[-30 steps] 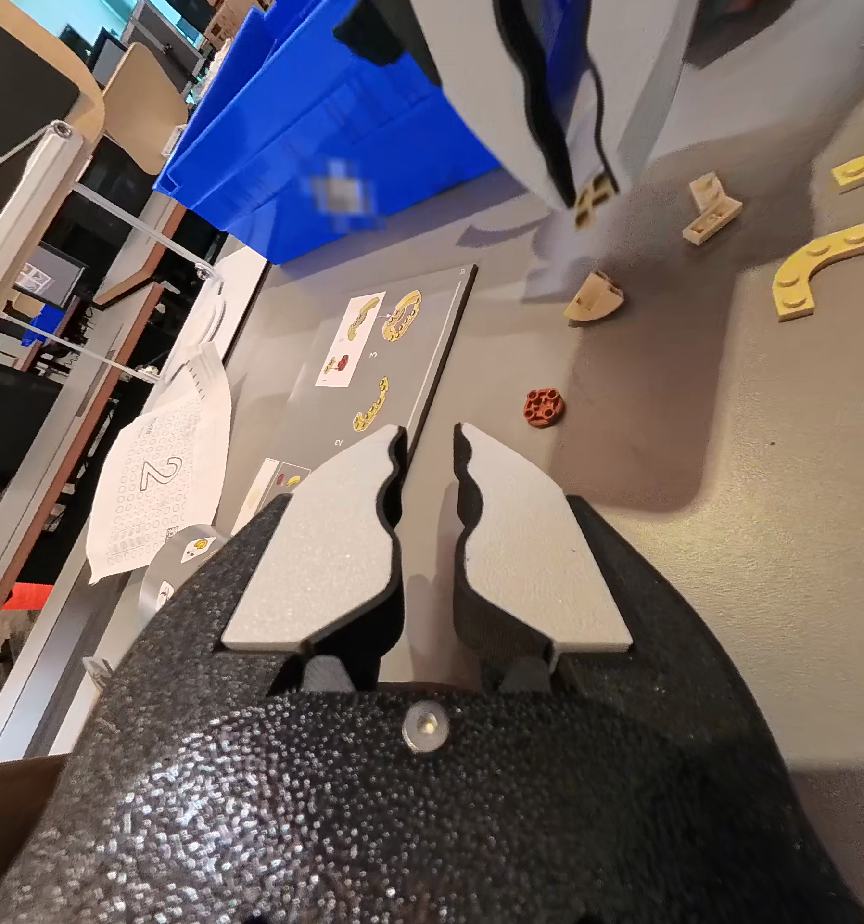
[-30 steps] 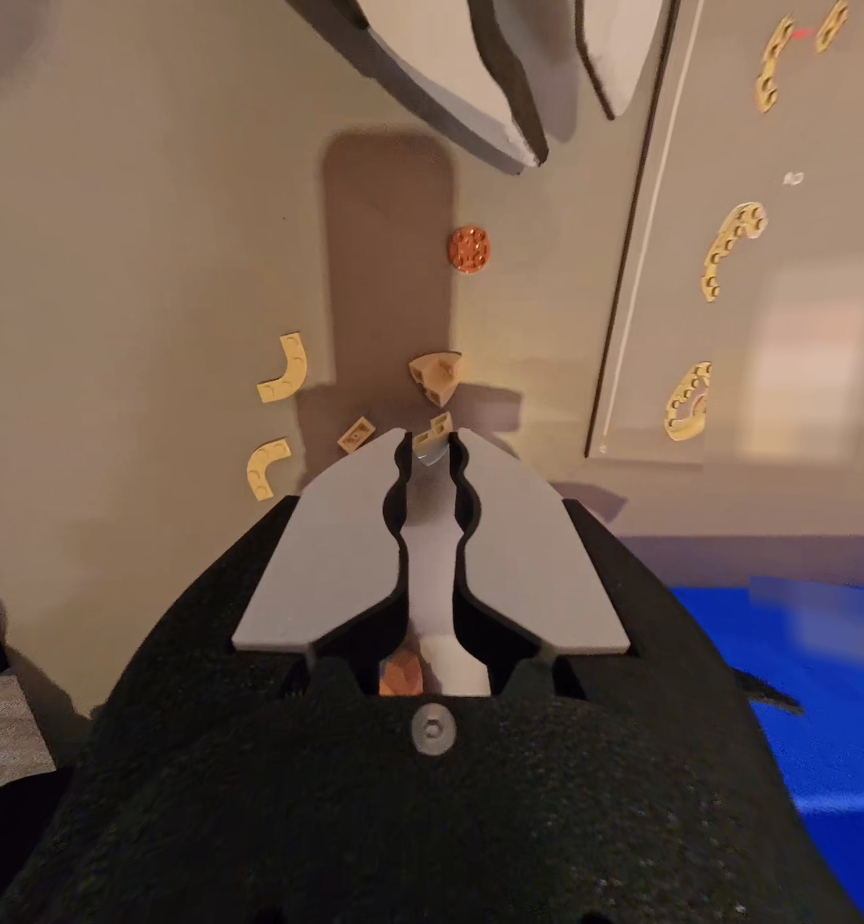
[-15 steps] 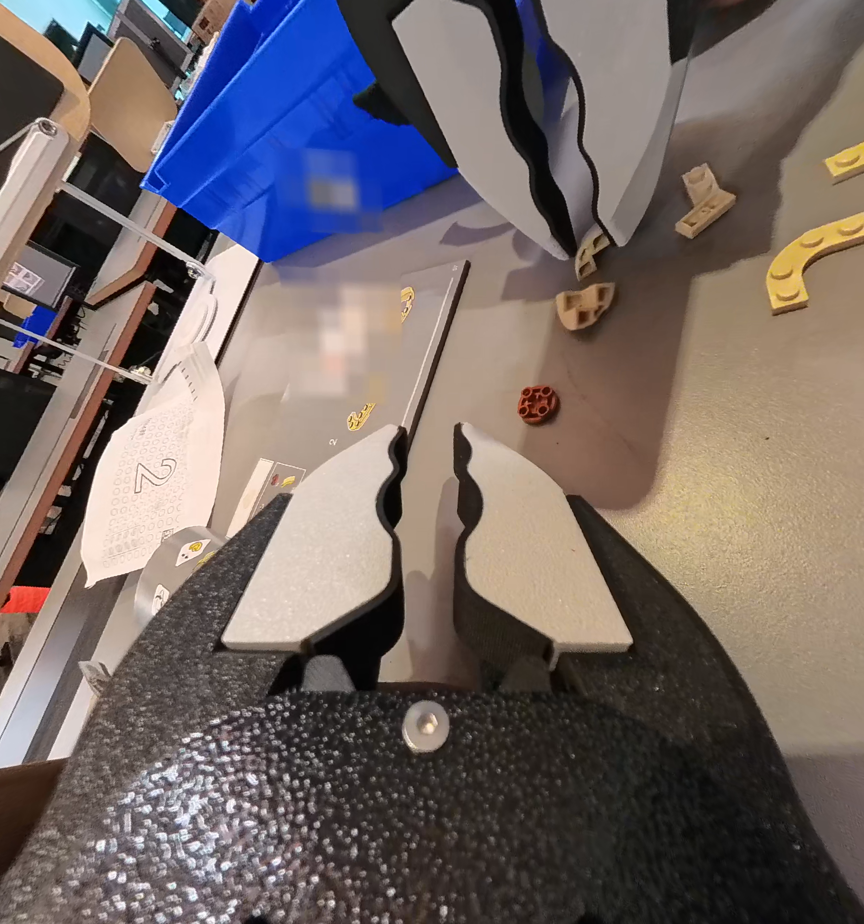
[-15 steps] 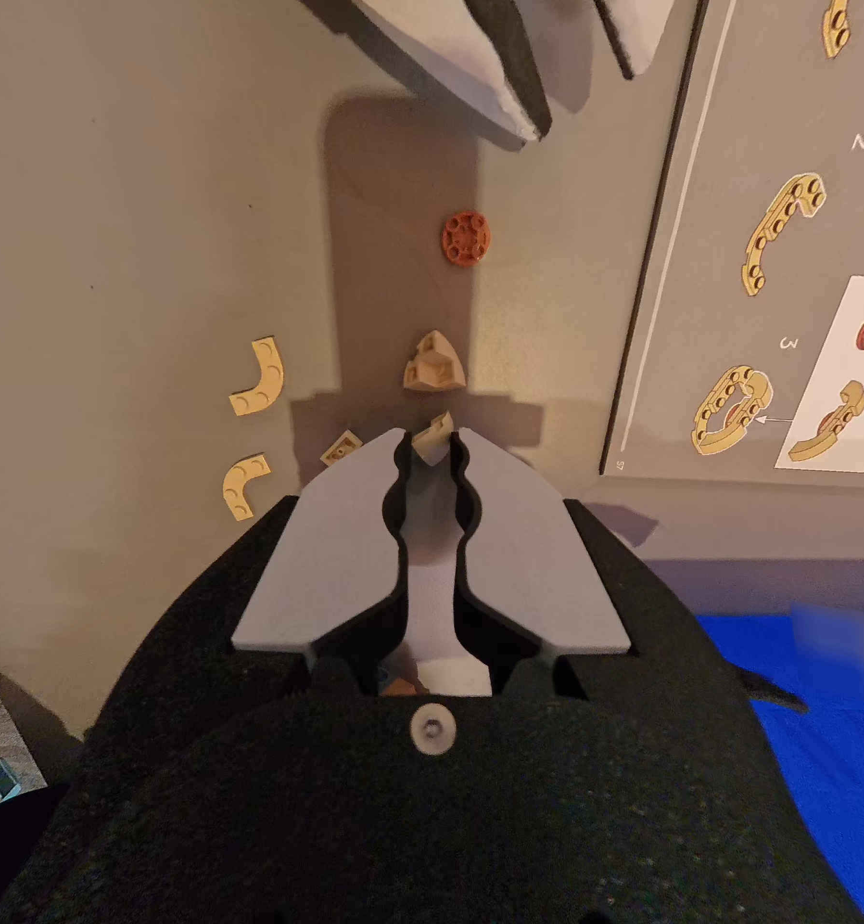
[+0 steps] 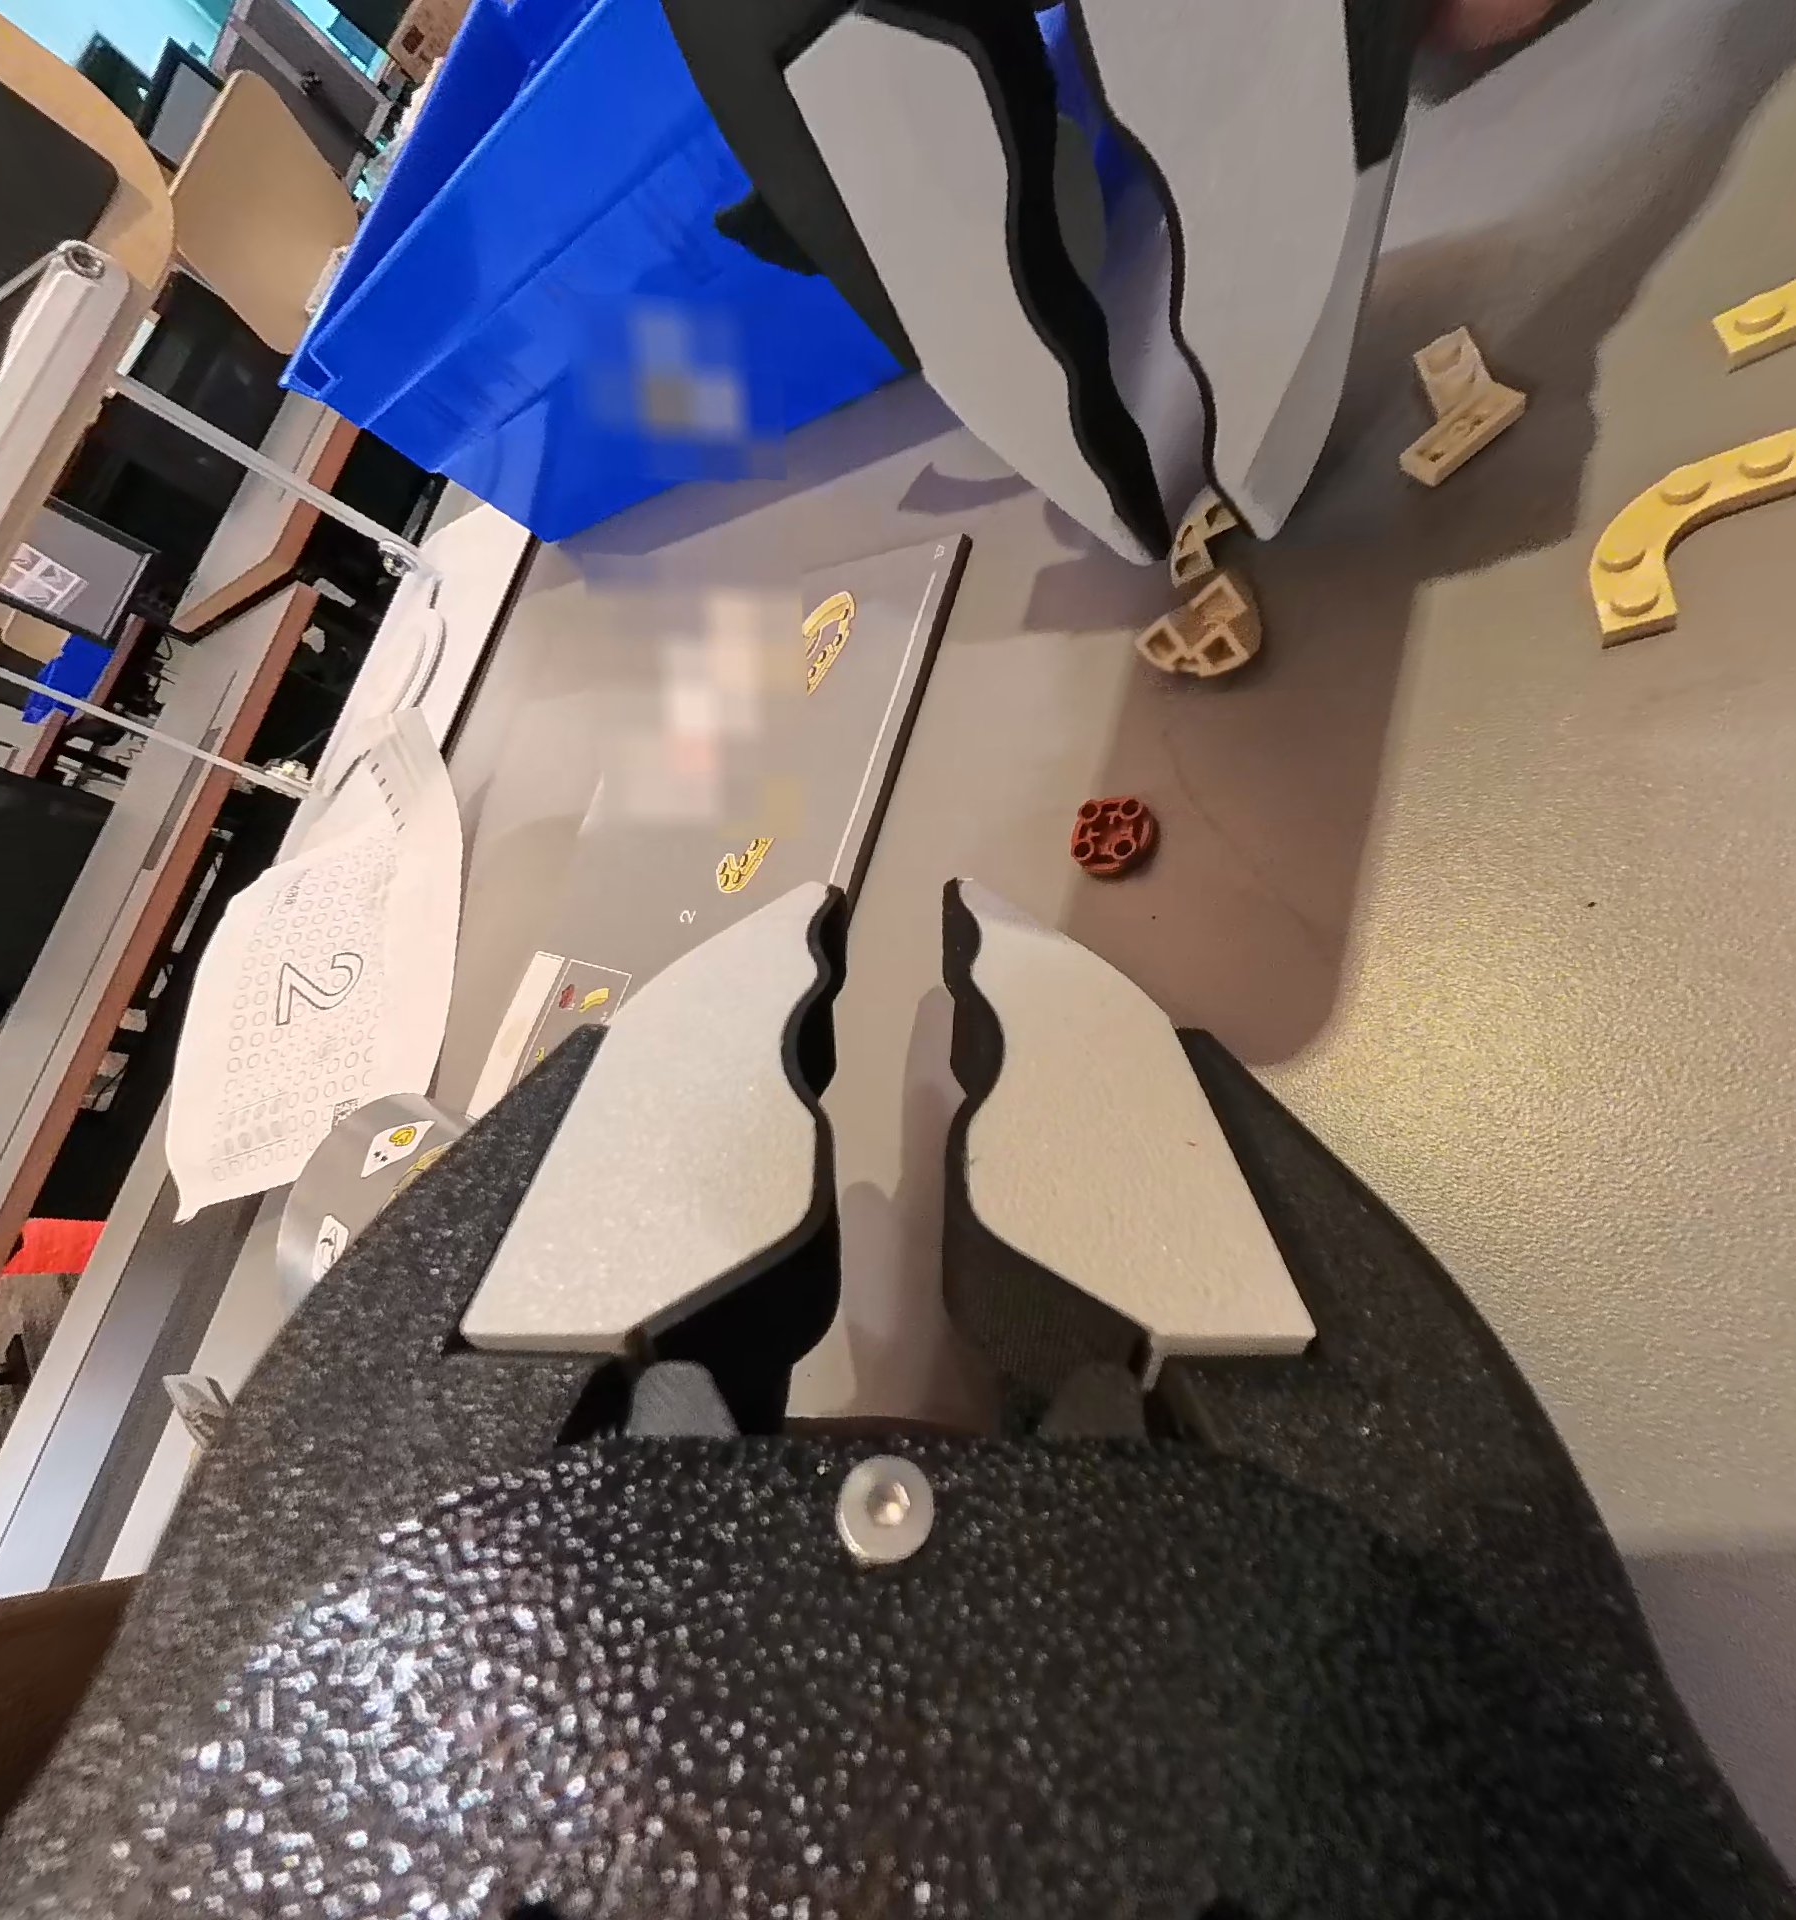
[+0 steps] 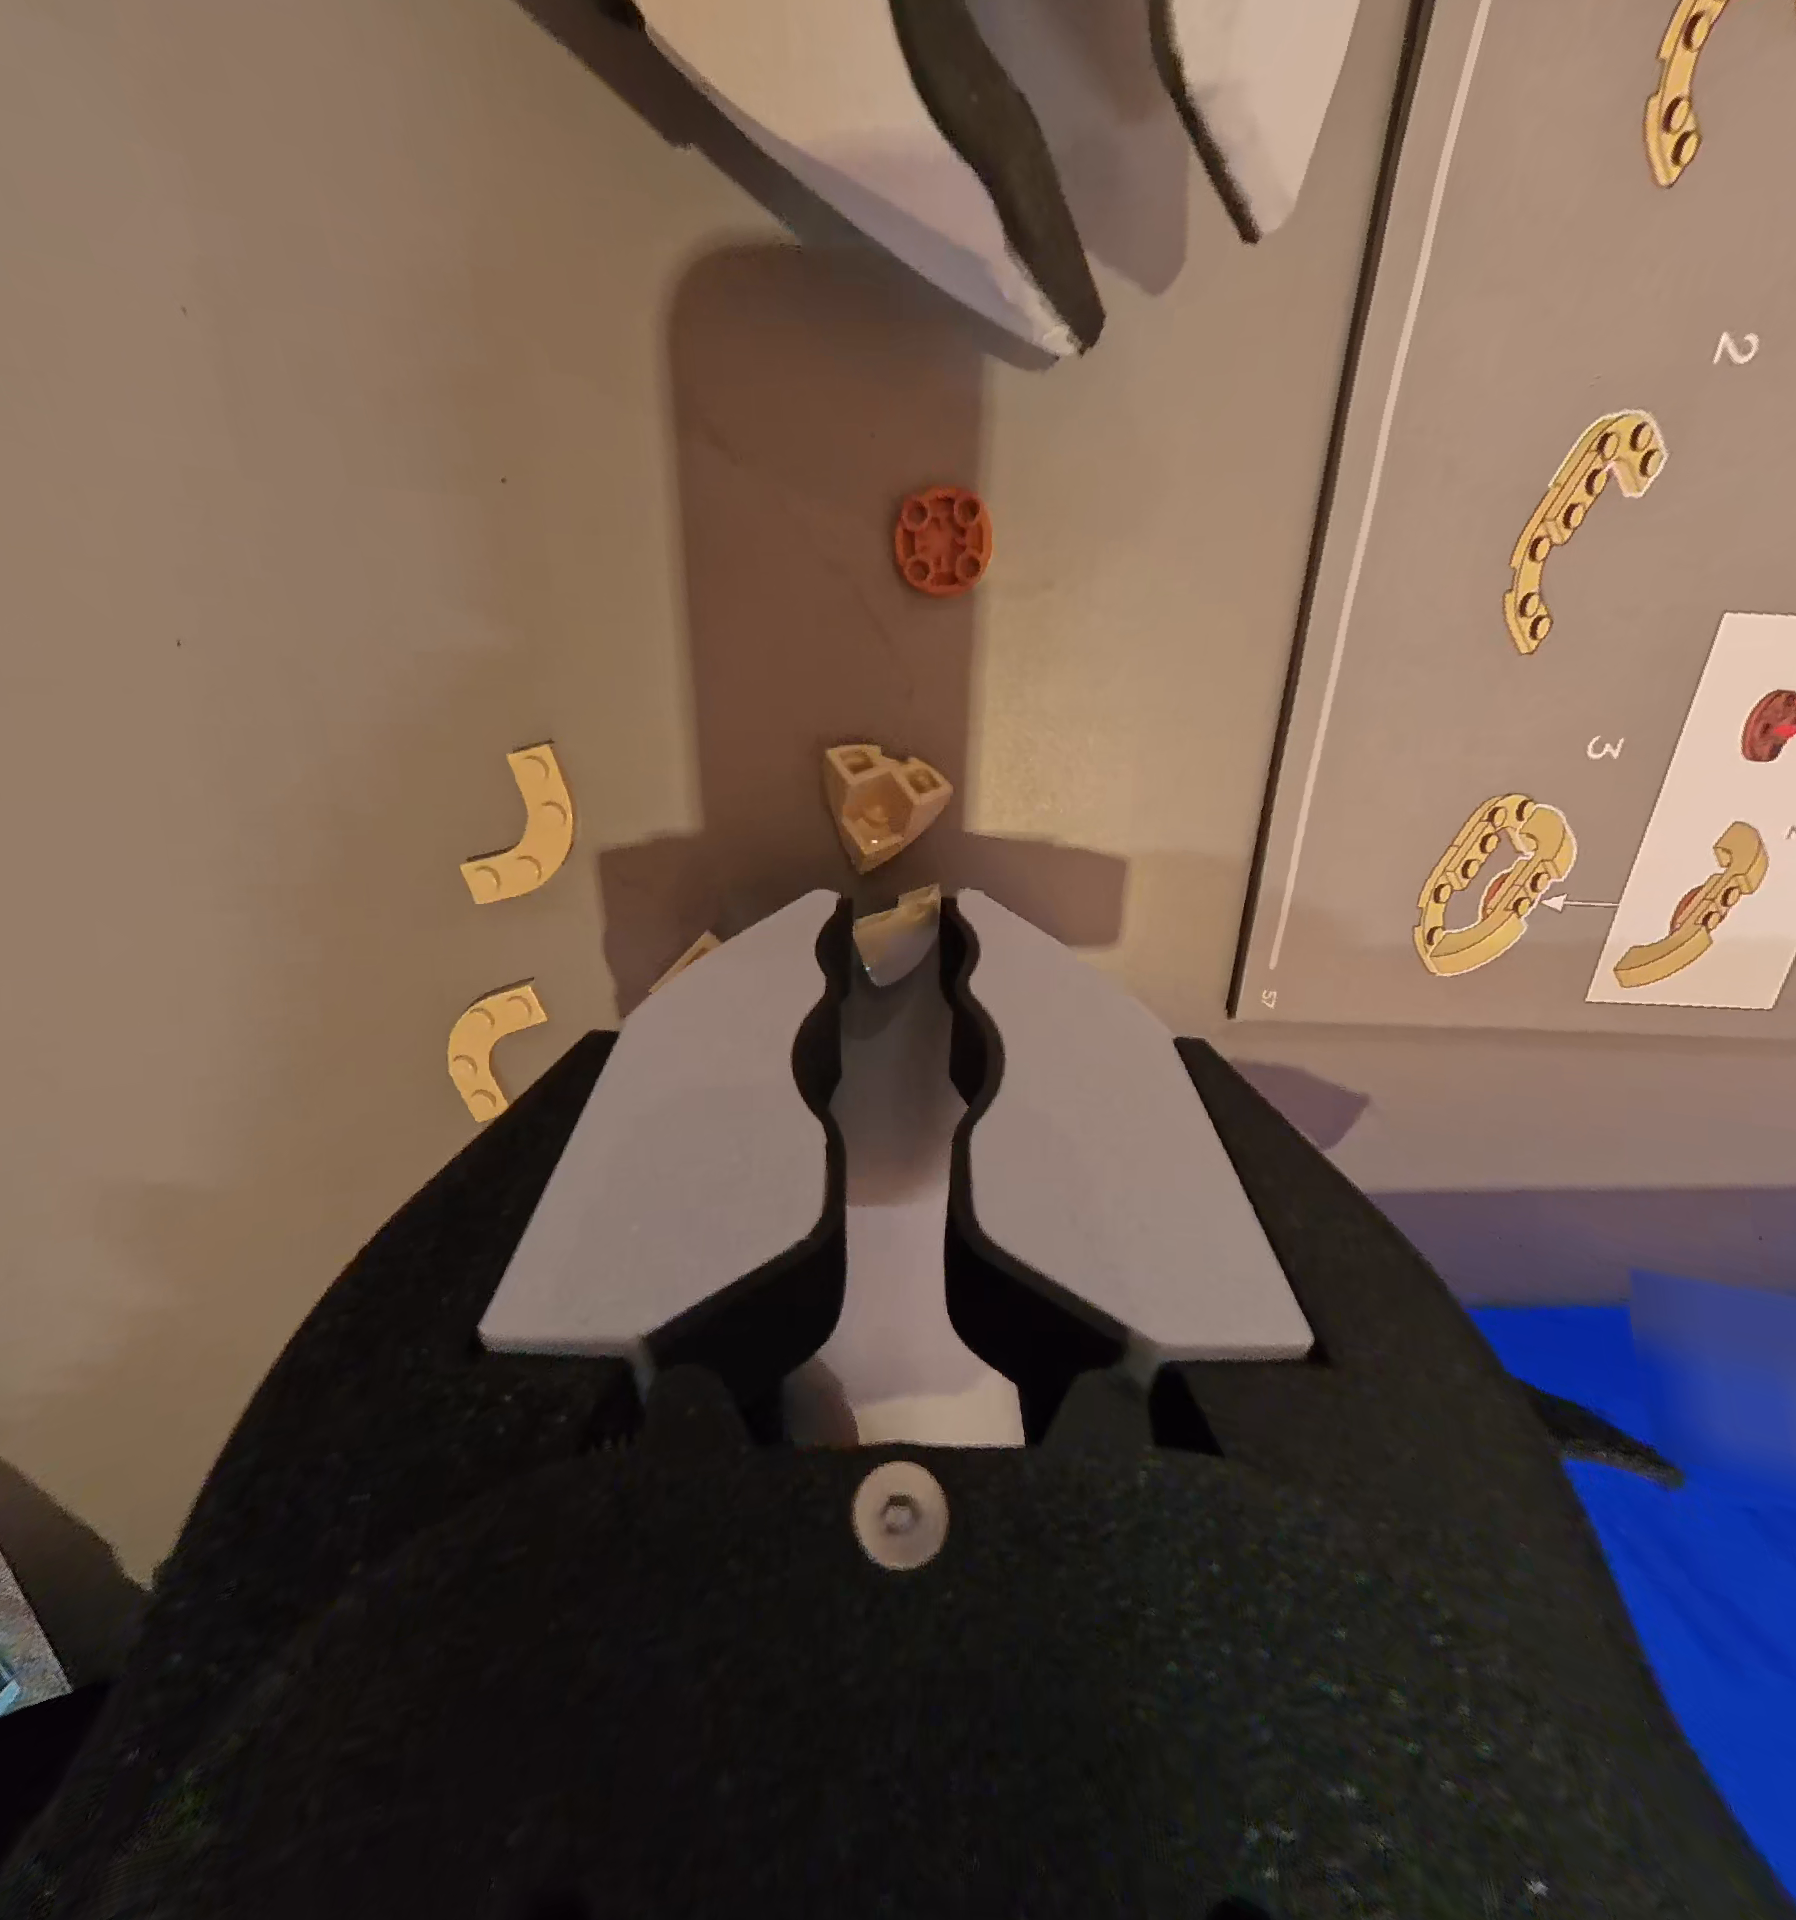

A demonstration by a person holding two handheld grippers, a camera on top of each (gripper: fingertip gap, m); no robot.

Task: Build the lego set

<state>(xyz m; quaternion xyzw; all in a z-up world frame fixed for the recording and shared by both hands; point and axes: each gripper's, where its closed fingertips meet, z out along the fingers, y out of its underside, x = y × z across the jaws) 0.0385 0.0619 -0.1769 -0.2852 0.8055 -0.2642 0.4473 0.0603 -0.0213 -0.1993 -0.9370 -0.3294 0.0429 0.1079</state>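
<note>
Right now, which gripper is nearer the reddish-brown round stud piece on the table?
Left. The left gripper is open, its tips just short of the round piece. The right gripper grips a small tan piece farther back, beyond the tan wedge brick.

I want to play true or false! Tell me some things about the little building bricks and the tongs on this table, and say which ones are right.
1. The right tongs grip a small tan brick at their tips. True.
2. The left tongs hold the round reddish-brown brick. False: they hold nothing, and that brick lies on the table beside them.
3. A second tan corner brick lies on the table just ahead of the right tongs. True.
4. The big bin is green. False: it is blue.
5. Two curved yellow plates lie on the table. True.
</note>
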